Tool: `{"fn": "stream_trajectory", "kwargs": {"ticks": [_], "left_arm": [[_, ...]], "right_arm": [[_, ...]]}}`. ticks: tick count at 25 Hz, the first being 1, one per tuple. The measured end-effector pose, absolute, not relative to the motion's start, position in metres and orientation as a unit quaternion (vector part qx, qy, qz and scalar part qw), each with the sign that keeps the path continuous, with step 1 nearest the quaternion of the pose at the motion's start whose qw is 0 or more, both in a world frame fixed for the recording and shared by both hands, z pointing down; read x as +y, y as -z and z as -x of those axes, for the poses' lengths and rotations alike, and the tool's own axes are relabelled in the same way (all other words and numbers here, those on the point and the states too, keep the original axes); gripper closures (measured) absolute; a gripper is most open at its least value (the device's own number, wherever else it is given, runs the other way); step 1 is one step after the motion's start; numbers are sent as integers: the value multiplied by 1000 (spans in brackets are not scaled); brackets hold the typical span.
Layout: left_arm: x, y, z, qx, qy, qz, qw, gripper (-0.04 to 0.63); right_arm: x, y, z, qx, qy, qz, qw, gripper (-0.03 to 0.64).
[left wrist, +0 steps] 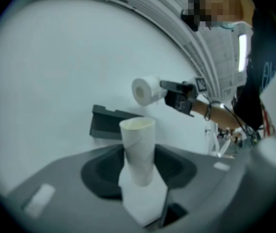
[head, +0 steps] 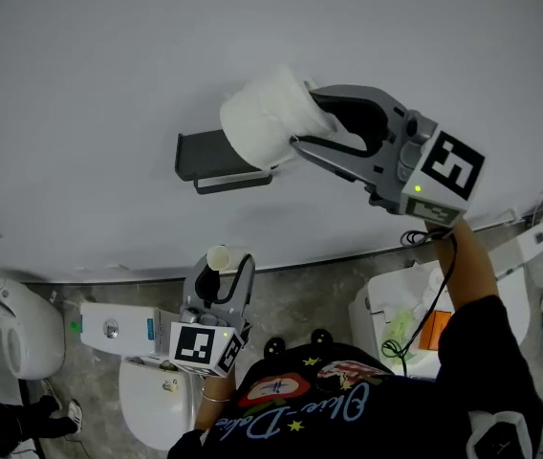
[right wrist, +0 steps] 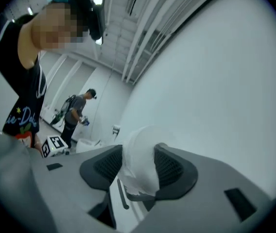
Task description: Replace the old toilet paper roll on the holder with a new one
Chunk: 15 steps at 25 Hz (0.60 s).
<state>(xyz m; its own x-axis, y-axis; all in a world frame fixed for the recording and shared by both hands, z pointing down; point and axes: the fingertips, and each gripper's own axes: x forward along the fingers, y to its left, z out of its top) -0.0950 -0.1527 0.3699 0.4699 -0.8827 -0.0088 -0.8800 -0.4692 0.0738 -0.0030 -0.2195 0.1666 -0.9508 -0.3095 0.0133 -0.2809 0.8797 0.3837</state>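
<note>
Mounting step: new roll (head: 264, 115) at the empty holder (head: 216, 158), not yet seated.
White wall (head: 80, 65), grey floor (head: 300, 295), toilet (head: 152, 400) below. Right claw (head: 300, 118) grips the new roll just off the holder's right end; next it likely needs the bore lined up with the bar and slid on. Left claw (head: 224, 280), low, clamps the old core (head: 219, 256) upright.

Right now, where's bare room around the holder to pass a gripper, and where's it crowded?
Bare wall lies above, left of and below the holder. Its right end is crowded: the right gripper grips the new roll there. Lower down, the left gripper holds the cardboard tube over a floor packed with toilets.
</note>
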Motion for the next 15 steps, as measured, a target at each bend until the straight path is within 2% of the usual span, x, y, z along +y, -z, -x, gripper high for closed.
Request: {"fn": "stream_trajectory", "kwargs": {"ticks": [3,9,12,15], "left_arm": [[-157,-371,86,-506,12,-862,24,407],[-164,-372,76,-500,1,-866,24,407],[-162,-372,74,-501,-1,-865,24,407],[-160,-374,80,-505,3,-862,31,407]], "right_arm": [[-209,-184,-37,-972,122,-197,-42,403],[-216,-269,-82,-953,-57,-263,-140,405],[-229,-309,-89,-937,-128,-283,-160,407],[-248,-339,-79,-931,-156,-299,-142,407]]}}
